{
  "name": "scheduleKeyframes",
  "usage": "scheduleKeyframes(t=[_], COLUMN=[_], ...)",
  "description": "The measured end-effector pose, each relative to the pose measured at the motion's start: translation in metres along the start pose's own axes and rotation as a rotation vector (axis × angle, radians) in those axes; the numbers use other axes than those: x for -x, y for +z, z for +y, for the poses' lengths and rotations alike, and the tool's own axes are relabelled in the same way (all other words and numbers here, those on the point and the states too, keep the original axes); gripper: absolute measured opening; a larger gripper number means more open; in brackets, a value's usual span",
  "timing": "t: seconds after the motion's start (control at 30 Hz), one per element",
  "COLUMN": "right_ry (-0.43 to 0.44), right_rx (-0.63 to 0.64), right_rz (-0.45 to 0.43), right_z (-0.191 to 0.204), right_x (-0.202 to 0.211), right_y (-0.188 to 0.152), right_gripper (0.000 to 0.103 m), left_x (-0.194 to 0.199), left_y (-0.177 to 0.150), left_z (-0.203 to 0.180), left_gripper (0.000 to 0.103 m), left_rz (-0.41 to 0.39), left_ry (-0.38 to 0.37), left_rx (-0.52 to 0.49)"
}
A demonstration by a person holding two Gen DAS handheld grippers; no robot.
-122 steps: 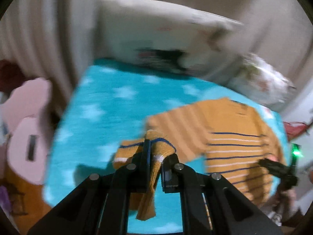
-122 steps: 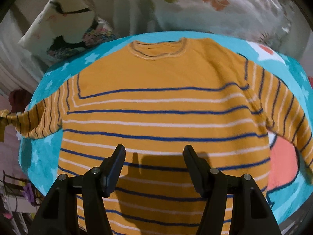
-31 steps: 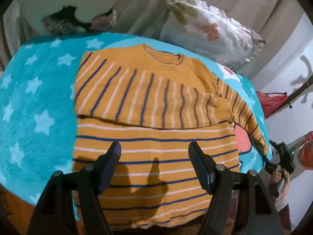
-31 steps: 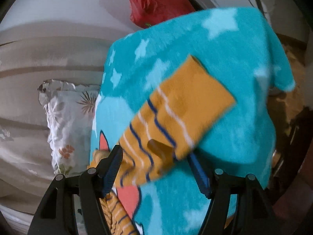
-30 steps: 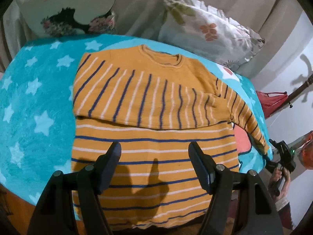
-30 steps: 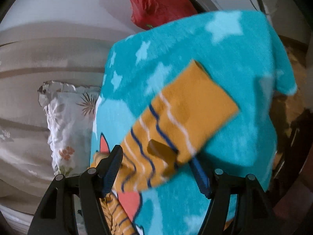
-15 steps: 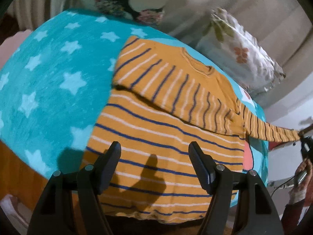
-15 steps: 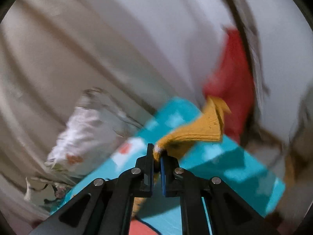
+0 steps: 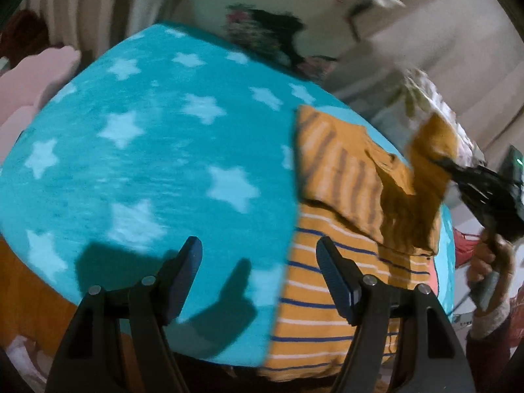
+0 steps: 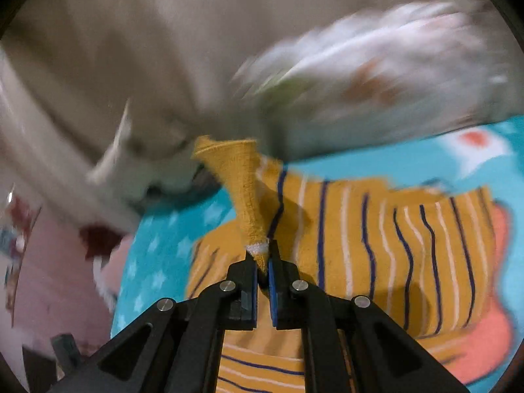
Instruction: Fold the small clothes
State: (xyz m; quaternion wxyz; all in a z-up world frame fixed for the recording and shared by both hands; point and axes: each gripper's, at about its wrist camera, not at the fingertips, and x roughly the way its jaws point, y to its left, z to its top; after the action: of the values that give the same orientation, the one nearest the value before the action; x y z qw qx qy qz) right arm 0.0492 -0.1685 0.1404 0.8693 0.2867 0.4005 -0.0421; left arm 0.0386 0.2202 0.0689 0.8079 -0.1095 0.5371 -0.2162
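An orange sweater (image 9: 334, 262) with blue and white stripes lies on a teal star blanket (image 9: 157, 170). One sleeve (image 9: 340, 177) lies folded across its chest. My left gripper (image 9: 258, 271) is open and empty, above the blanket just left of the sweater's hem. My right gripper (image 10: 262, 262) is shut on the other sleeve's cuff (image 10: 242, 183) and holds it raised over the sweater body (image 10: 376, 239). In the left wrist view the right gripper (image 9: 442, 163) shows at the right with the sleeve (image 9: 422, 177) hanging from it.
Pillows (image 9: 288, 26) lean at the head of the bed, one floral (image 10: 376, 75). A pink padded shape (image 9: 32, 78) stands to the left of the bed. The person's hand (image 9: 491, 262) is at the right edge.
My right gripper has carried the cuff from off the bed's right side in over the sweater. My left gripper has swung left, so the sweater now sits to its right.
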Motion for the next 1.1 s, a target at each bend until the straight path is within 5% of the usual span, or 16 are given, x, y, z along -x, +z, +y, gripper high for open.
scheduleKeyframes(t=[0.17, 0.3, 0.33, 0.4, 0.57, 0.67, 0.8, 1.1], right_ry=[-0.055, -0.124, -0.124, -0.095, -0.107, -0.073, -0.189, -0.358], right_rx=[0.087, 0.137, 0.149, 0.185, 0.346, 0.321, 0.274, -0.120], right_rz=[0.165, 0.254, 0.266, 0.291, 0.310, 0.343, 0.295, 0.112], right_z=[0.044, 0.055, 0.059, 0.073, 0.109, 0.101, 0.066, -0.079], right_x=[-0.102, -0.140, -0.144, -0.151, -0.152, -0.133, -0.088, 0.057], right_y=[-0.020, -0.039, -0.044, -0.055, -0.088, -0.099, -0.105, -0.115], right_gripper=[0.006, 0.012, 0.016, 0.044, 0.062, 0.062, 0.062, 0.063], left_x=[0.006, 0.010, 0.010, 0.008, -0.013, -0.032, -0.059, -0.080], left_y=[0.004, 0.005, 0.006, 0.007, 0.015, 0.021, 0.025, 0.003], left_z=[0.050, 0.078, 0.084, 0.092, 0.092, 0.077, 0.041, -0.028], left_gripper=[0.071, 0.071, 0.071, 0.071, 0.071, 0.071, 0.071, 0.073], left_rz=[0.013, 0.015, 0.015, 0.022, 0.067, 0.106, 0.163, 0.236], left_ry=[0.022, 0.039, 0.045, 0.049, 0.033, -0.006, -0.068, -0.172], left_rx=[0.053, 0.088, 0.093, 0.099, 0.078, 0.036, -0.060, -0.169])
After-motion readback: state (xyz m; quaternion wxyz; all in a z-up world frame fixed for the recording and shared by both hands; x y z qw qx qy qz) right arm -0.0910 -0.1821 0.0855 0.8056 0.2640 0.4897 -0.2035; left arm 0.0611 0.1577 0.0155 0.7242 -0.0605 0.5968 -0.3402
